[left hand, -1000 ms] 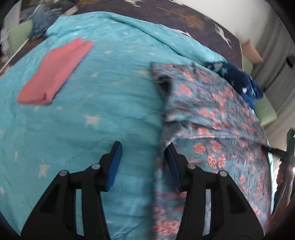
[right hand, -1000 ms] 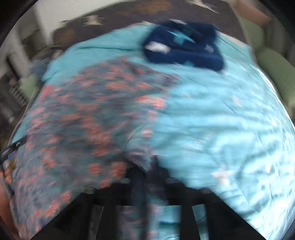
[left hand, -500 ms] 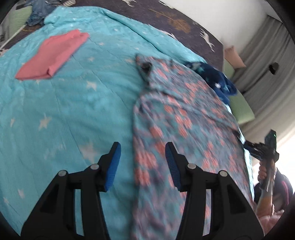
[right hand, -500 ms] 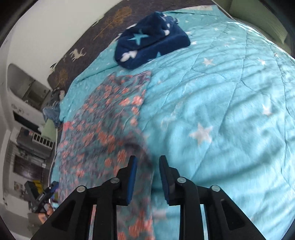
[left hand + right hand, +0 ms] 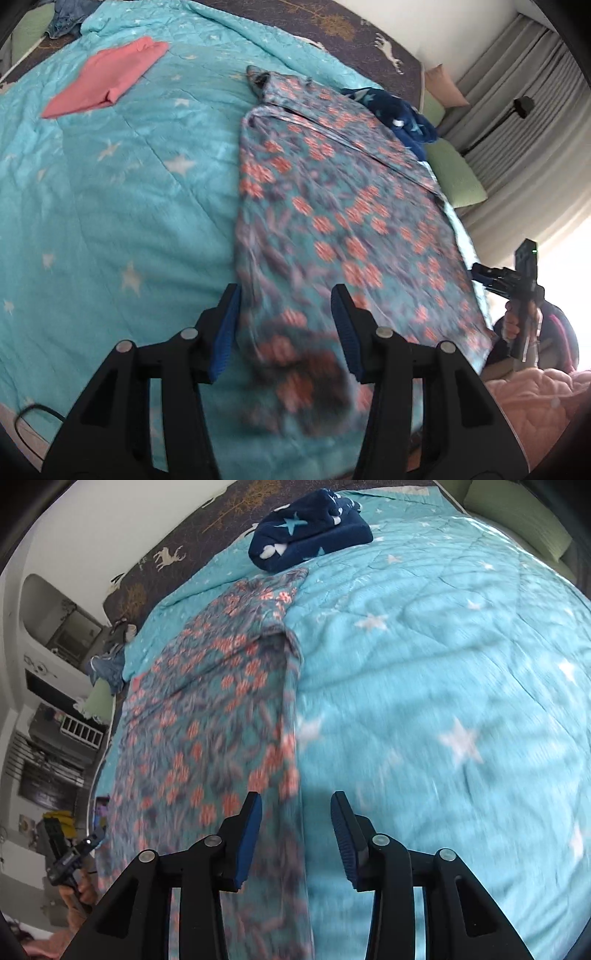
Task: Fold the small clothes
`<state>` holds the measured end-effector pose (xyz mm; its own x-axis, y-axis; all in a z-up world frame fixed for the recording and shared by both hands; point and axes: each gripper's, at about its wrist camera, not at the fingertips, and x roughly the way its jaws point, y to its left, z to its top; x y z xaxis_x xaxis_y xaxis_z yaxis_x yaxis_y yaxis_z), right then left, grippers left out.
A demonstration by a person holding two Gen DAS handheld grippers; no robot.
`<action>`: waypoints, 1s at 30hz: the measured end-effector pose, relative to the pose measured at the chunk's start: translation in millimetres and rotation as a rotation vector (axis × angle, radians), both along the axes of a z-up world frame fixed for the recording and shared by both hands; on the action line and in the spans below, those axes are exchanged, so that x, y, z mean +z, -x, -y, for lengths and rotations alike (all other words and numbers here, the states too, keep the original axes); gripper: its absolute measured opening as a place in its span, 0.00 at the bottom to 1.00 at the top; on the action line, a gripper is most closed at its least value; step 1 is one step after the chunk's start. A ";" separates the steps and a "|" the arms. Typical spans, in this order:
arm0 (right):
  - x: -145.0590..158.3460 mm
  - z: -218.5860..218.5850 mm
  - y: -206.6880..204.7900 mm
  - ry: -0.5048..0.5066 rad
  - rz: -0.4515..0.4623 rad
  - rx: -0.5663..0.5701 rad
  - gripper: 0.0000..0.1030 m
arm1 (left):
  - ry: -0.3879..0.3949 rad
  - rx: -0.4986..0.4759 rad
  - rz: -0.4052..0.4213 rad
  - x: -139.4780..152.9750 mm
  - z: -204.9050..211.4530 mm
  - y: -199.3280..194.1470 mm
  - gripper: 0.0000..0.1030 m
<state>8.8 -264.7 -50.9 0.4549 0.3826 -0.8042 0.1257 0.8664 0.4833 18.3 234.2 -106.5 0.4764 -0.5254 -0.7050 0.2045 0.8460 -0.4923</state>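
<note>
A floral garment, teal with coral flowers, lies stretched lengthwise on the teal star quilt. My left gripper hovers open over its near left edge, and the pads do not press the cloth. In the right wrist view the same floral garment runs up the left half. My right gripper is over its near right edge with jaws opening; the cloth edge lies below them, not pinched. Each gripper shows in the other's view: the right gripper in a hand, the left gripper low at the left.
A folded pink cloth lies far left on the quilt. A navy star-print garment sits folded at the floral garment's far end. Green pillows and grey curtains border the right side. A pink quilted fabric is at the near right.
Both grippers have drawn back toward the near end of the bed. The right gripper's jaws went from shut on the floral cloth to apart, and the garment now lies flat.
</note>
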 end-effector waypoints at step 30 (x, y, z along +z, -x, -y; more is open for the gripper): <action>-1.9 -0.4 128.6 -0.149 -0.006 0.063 0.63 | 0.006 -0.046 -0.052 -5.3 11.4 69.6 0.63</action>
<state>-119.9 -264.3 -52.8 0.4214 0.5254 -0.7391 0.0769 0.7914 0.6065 -51.3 222.7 -111.7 0.4146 -0.5497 -0.7252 0.2168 0.8336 -0.5080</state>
